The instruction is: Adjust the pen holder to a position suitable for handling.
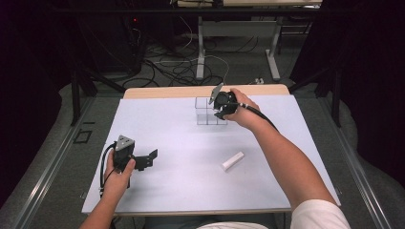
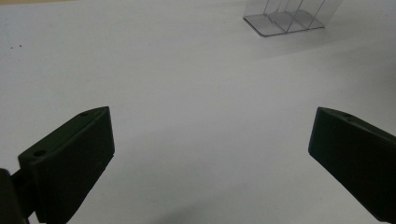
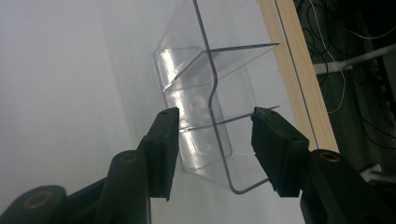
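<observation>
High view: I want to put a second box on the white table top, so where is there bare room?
Widest bare patch: between the left gripper, the clear divided box and the white block. The near edge of the table top is bare too. It is crowded where the right gripper straddles the box.

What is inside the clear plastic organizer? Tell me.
Nothing shows in the clear organizer: its compartments look empty through the walls. The right gripper covers part of the nearest end, so that corner is uncertain.
</observation>
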